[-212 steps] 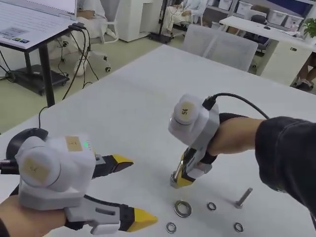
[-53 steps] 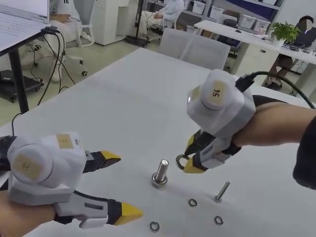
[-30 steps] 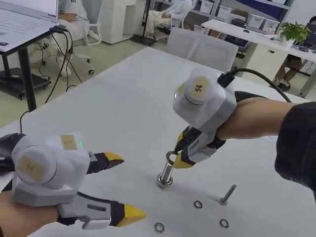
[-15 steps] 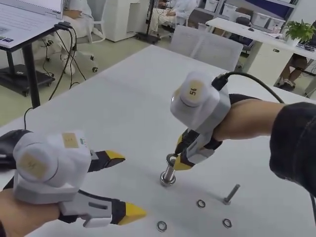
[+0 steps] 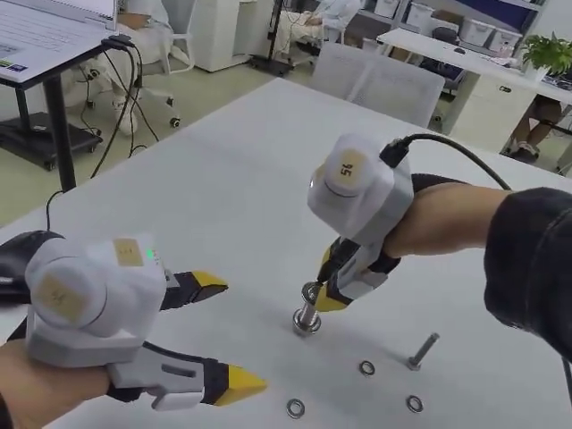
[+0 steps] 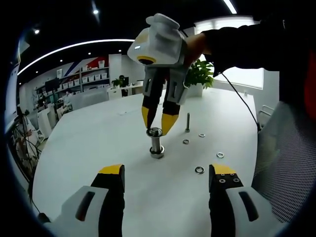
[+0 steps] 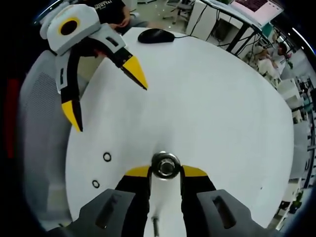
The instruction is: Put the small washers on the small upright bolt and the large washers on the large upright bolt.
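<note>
Two jaws of the left gripper [image 5: 223, 335] stand wide apart and hold nothing, nearest the person, at 8 o'clock from the large bolt [image 5: 307, 320]. Three small washers [image 5: 294, 408] lie flat on the white table [image 5: 232, 179] between 4 and 6 o'clock of that bolt. The small bolt [image 5: 422, 351] stands at 3 o'clock. The large bolt stands head down. The right gripper [image 5: 315, 299] pinches the large washer [image 5: 309, 290] at its top end, jaws nearly closed. A grey chair [image 5: 384, 85] stands beyond at 12 o'clock.
</note>
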`<state>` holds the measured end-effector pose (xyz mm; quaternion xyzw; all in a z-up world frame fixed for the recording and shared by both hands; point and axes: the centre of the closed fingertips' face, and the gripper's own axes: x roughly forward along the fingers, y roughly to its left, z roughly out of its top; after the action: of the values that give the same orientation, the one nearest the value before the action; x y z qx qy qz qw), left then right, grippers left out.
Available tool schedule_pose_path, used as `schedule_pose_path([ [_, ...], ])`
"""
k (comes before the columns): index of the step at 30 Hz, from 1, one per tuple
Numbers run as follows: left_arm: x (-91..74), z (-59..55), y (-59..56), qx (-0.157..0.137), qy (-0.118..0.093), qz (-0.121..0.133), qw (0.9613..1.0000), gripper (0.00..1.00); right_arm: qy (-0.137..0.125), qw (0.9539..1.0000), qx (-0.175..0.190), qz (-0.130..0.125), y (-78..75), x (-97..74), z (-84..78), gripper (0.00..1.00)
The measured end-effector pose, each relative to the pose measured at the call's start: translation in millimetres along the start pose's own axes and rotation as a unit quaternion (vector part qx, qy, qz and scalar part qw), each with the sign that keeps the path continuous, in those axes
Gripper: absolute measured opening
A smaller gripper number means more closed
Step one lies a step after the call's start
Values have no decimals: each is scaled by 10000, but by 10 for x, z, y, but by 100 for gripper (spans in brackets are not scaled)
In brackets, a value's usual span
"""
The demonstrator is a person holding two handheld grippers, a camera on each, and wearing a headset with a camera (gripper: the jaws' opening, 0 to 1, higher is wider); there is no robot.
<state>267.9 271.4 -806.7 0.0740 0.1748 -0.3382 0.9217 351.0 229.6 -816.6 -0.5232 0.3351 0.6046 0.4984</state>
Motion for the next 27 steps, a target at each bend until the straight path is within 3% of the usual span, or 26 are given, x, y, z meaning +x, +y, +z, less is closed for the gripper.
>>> schedule_pose_path([
  [27,-12,-50,-23,-59,19,19,10000,68,211,9996,12,196,69,228,-83,24],
])
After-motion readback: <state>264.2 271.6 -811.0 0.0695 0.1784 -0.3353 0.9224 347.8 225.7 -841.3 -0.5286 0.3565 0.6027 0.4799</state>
